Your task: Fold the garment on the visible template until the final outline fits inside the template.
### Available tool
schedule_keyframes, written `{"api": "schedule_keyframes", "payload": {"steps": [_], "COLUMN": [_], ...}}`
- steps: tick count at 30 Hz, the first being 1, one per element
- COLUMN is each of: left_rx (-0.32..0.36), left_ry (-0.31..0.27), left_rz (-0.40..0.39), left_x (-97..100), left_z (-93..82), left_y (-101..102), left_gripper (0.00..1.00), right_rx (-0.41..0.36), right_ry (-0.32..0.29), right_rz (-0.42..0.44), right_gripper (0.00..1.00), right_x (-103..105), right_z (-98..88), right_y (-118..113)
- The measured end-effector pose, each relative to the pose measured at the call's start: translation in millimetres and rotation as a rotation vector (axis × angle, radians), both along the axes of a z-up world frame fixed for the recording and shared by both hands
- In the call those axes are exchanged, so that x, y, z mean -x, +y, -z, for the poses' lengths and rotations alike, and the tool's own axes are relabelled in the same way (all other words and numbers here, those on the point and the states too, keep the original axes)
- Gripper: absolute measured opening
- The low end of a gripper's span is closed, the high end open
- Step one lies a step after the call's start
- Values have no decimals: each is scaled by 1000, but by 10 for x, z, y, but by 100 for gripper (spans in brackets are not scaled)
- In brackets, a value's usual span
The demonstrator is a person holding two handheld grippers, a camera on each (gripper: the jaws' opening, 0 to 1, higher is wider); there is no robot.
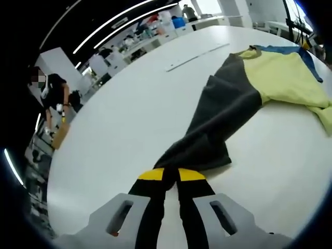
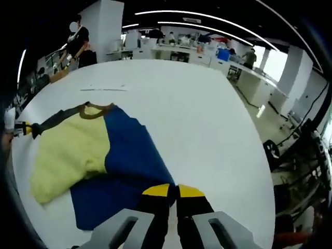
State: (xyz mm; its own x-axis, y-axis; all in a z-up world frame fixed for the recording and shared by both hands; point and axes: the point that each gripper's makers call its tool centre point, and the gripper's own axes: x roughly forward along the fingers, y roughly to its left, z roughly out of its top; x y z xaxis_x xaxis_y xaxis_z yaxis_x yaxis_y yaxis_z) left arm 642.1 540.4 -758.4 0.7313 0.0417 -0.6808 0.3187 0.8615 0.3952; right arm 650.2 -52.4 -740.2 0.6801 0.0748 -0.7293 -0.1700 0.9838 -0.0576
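A: White round table [image 1: 119, 129] in an open office, bearing what?

B: A yellow, grey and blue colour-block shirt [image 1: 280, 78]. Left gripper [image 1: 171, 174] pinches its grey sleeve [image 1: 218, 124] taut; right gripper [image 2: 174, 190] pinches the blue sleeve [image 2: 129, 171], probably spreading the shirt for folding.

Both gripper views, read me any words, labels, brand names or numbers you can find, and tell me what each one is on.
No readable text in either view.
Yellow, grey and blue long-sleeved garment: no print or label showing.
White round table: the strip lying on it is too small to tell if marked.
Background shelves and boxes: too blurred to read.
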Motion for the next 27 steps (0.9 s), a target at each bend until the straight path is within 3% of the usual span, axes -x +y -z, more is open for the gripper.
{"api": "schedule_keyframes", "payload": {"steps": [3, 7, 10, 13, 17, 21, 27], "left_rx": [133, 204, 262, 282, 321, 418, 475], "left_ry": [-26, -43, -60, -90, -104, -145, -143], "left_rz": [15, 61, 84, 112, 145, 178, 217], "left_x": [26, 93, 136, 183, 227, 255, 323], "left_z": [-56, -130, -196, -282, -347, -463, -544], "left_y": [-141, -279, -383, -453, -547, -722, -901], "left_gripper": [19, 34, 45, 56, 64, 73, 84], "right_rx": [-47, -156, -263, -285, -304, -324, -327], "right_ry": [-40, -70, -48, -42, -40, -34, -18], "right_rz": [-35, -91, -132, -173, -233, -276, -388], "right_gripper": [20, 44, 56, 67, 75, 82, 94], "right_x": [-11, 21, 109, 168, 245, 307, 452], "right_z": [-98, -202, -244, -273, -312, -336, -346], "right_y": [99, 344, 559, 687, 862, 1008, 1294]}}
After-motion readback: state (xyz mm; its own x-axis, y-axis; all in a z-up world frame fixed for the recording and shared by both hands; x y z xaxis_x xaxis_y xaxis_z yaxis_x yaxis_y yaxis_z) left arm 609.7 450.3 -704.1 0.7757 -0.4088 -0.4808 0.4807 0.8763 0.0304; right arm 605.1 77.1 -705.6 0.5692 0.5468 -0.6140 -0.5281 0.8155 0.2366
